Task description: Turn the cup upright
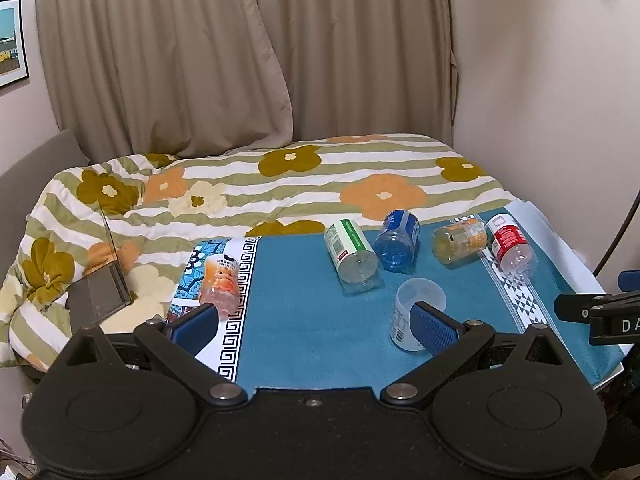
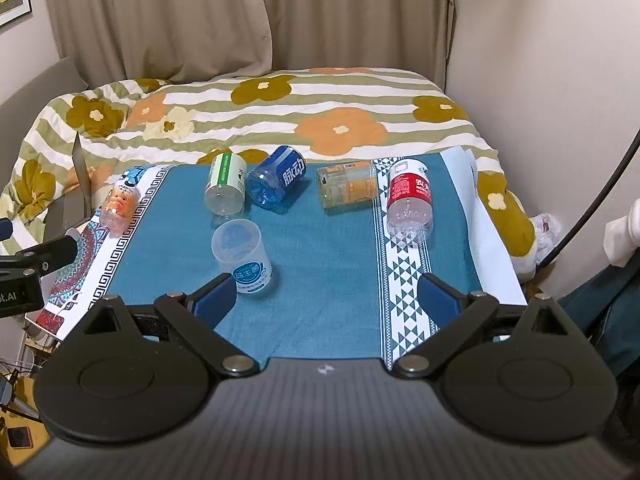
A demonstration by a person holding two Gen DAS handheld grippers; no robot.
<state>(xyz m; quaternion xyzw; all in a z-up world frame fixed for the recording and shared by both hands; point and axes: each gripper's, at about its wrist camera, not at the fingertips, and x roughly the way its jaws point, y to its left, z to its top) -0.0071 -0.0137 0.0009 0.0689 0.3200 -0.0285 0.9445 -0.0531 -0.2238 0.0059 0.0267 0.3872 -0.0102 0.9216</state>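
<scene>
We see the translucent cup (image 2: pixel 242 256) lying on its side on the blue cloth (image 2: pixel 320 280), its far side hidden behind the right pad (image 1: pixel 434 328) of the left gripper (image 1: pixel 314 326). Its blue label is only partly legible. Both the left gripper and the right gripper (image 2: pixel 326 302) stand spread, holding nothing. Five bottles (image 2: pixel 280 180) lie near the far edge; bare cloth lies between the right gripper's fingers.

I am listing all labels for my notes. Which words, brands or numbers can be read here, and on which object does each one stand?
"脉动": blue bottle.
"益生菌": translucent cup, lying on its side.
"农夫", partly cut off: red-label bottle.
"D A", cut off by the edge: other tongs' body.
"ot.AI", cut off: other tongs' body.
Green-label bottle, orange-label jar, pink bottle, cup barcode: too small to read.
</scene>
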